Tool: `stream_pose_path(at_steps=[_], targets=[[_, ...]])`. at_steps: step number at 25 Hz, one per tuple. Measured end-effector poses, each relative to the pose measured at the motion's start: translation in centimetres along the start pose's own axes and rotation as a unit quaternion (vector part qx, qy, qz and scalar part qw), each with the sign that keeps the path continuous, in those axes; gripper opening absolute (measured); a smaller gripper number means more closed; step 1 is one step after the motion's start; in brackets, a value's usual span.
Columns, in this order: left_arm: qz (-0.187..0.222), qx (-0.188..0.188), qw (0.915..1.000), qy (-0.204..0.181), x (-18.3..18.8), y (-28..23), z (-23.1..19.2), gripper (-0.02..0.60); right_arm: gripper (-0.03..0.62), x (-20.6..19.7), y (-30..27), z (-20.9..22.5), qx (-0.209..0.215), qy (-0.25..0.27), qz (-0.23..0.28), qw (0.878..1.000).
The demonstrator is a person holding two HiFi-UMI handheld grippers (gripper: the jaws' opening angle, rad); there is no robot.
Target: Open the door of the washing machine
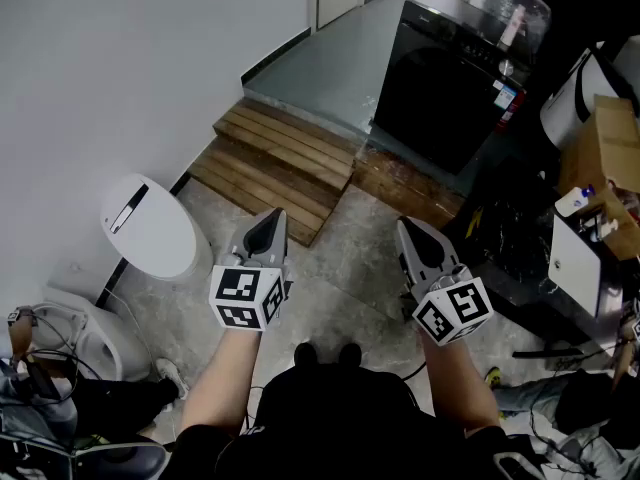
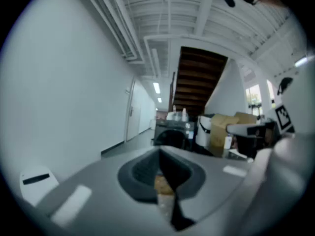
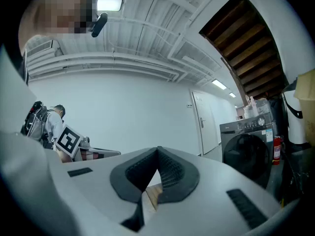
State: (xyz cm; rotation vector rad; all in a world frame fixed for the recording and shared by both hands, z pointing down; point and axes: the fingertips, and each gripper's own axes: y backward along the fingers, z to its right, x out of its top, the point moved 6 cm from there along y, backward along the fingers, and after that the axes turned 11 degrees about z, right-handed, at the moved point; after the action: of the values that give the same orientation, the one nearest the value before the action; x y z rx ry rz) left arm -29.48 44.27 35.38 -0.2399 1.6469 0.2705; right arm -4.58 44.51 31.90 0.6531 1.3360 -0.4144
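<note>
One washing machine (image 1: 450,83) stands well beyond left tool (image 1: 272,220) and right tool (image 1: 410,230).

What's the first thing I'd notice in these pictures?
Two grey grippers, the left gripper and right gripper, stick out low in the middle, jaws together and empty. Beyond them, top right, stands a big black washing machine with its door shut, past some wooden steps.

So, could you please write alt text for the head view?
The left gripper and right gripper, both shut and empty, are held out over a stone floor; a black washing machine stands ahead, beyond low wooden steps.
</note>
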Motion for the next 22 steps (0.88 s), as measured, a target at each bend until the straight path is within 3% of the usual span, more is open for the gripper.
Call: stream_pose_path(at_steps=[10,22], targets=[[0.013,0.009,0.9996,-0.024,0.7,0.0,-2.2,0.006,-0.008,-0.9,-1.2,-0.2,-0.011,-0.004,-0.004,1.000],[0.009,-0.002,0.9999,-0.005,-0.1,1.2,-6.0,0.008,-0.006,-2.5,-3.4,-3.5,-0.015,-0.042,-0.006,0.999]])
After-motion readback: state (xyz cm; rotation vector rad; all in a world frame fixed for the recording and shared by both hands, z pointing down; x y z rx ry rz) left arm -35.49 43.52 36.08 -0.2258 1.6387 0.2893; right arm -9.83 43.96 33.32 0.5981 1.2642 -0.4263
